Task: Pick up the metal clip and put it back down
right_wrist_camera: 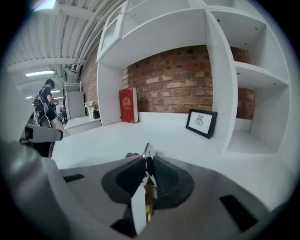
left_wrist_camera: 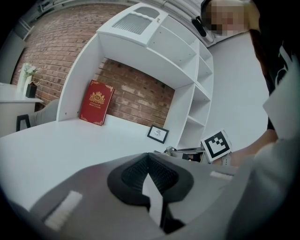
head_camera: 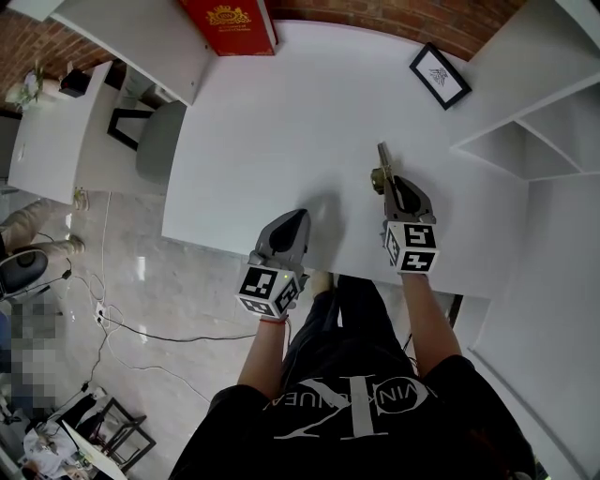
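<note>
Currently: grasp stage of the pick-up. The right gripper (head_camera: 394,187) has its jaws clenched on the metal clip (head_camera: 382,169). The right gripper view shows the clip pinched edge-on between the dark pads, its silver tip poking out past them and a brass-coloured part further back in the gap. The clip points away from the person, over the tabletop (head_camera: 309,112), near its front edge. I cannot tell whether it is clear of the surface (no view shows the underside of the clip). Left gripper (head_camera: 298,220): jaws together, nothing between them, parked to the left of the right one near the front edge, taking no part.

Judgement: the pick-up is about made and the put-down half is not yet done. The next move calls for a short lift straight up, enough to show a gap under the clip. Then lower it flat onto the same patch and only then release. The clip looks thin and smooth, so it may pivot in the pads if the wrist rolls; hold firm until it rests.

Room: the tabletop ahead and to the left of the clip is bare white. The red book (head_camera: 228,23) leaning at the far back and the framed picture (head_camera: 440,75) at back right are both well apart from it. The closest limits are the tabletop's front edge, just behind the grippers, and the white shelf unit (head_camera: 525,141) to the right. Set down forward of the edge, not toward it.
</note>
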Motion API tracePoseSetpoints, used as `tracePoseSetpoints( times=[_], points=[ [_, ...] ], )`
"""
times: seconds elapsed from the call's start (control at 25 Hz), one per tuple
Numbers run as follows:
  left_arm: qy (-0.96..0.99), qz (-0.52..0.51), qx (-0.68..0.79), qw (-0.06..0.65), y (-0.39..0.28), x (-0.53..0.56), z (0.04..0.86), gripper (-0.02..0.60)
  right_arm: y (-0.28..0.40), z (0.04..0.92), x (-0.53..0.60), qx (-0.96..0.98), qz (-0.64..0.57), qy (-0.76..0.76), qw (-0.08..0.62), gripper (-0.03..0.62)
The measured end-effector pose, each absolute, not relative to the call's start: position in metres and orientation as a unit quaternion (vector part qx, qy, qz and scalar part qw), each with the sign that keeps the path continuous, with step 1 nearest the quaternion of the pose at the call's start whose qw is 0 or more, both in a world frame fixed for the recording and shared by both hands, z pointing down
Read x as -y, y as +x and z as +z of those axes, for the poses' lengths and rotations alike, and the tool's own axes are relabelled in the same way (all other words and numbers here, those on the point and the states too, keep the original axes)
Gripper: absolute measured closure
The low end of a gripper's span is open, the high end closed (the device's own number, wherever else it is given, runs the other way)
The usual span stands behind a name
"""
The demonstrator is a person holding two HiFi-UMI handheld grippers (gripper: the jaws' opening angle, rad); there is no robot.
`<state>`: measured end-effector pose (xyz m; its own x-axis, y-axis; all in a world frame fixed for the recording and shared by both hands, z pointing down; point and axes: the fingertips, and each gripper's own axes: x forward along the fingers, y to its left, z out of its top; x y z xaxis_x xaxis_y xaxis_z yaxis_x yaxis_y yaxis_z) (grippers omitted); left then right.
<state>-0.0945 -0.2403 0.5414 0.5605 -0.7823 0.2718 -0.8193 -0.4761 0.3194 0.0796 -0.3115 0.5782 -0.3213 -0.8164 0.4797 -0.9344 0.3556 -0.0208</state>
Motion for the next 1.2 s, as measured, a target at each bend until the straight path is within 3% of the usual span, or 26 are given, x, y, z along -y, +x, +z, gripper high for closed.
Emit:
tracePoseSetpoints(
  times=[0.24,1.2],
  points=[
    [0.859,0.04,0.469,0.202,-0.095,0.242,0.531,0.574,0.094,0.568,0.314,0.797,0.156,0.556,0.178,0.572],
    [0.86,0.006,0.49,0.144,-0.106,0.251,0.467,0.574,0.093,0.451,0.301,0.836,0.068,0.53,0.123,0.573]
  ],
)
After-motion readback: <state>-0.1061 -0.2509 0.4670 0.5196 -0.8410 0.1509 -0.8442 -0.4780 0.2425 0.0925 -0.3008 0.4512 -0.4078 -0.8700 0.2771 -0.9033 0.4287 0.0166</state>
